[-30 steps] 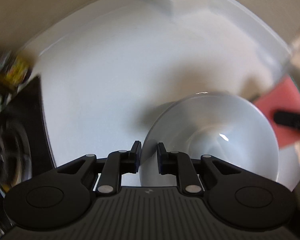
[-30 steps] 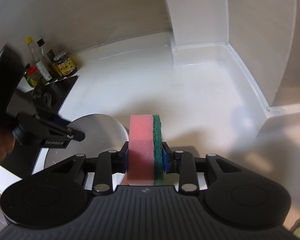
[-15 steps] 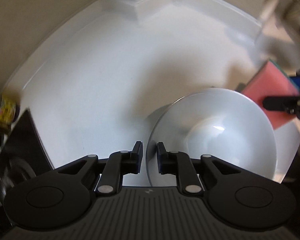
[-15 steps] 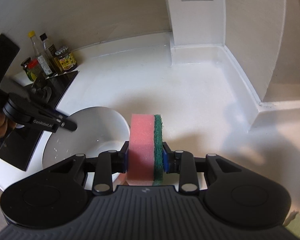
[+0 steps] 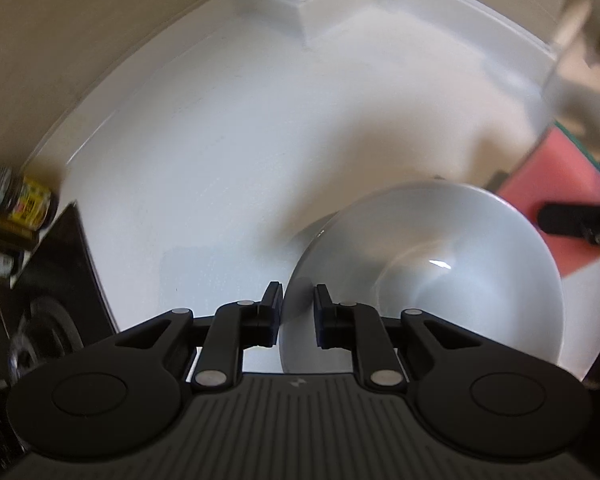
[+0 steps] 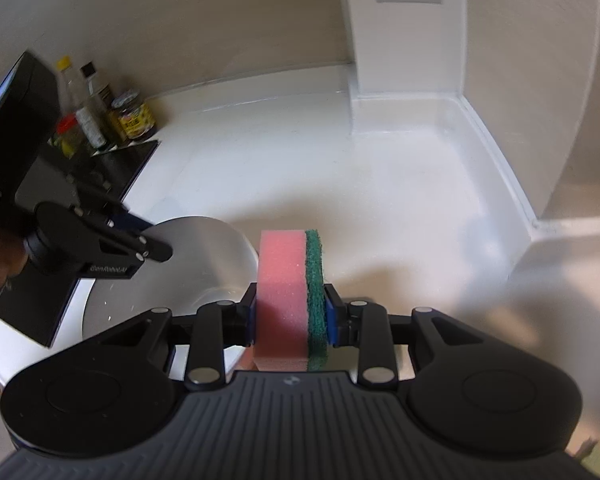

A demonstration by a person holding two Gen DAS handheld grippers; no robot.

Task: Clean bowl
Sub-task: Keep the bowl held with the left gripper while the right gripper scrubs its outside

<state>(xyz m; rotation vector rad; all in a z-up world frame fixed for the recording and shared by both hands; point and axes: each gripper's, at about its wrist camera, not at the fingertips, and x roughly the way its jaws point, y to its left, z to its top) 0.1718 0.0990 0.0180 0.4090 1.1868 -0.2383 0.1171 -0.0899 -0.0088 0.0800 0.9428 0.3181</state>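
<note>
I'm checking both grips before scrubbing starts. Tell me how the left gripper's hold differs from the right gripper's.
The left gripper pinches the thin rim of the white bowl, fingers close together; the right gripper clamps a thick pink-and-green sponge, fingers set wider. The bowl extends off to one side of the left fingers; the sponge sits centred, standing up between the right ones. Both are shut on their object above the white counter.

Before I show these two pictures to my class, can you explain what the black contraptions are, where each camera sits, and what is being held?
A person holds a two-finger gripper in each hand, with a camera on each looking forward along its fingers. In the left camera's picture, the left gripper pinches the rim of a white bowl. In the right camera's picture, the right gripper clamps a pink and green sponge beside that bowl. Both are above a white counter; bottles and jars stand at its back left.
</note>
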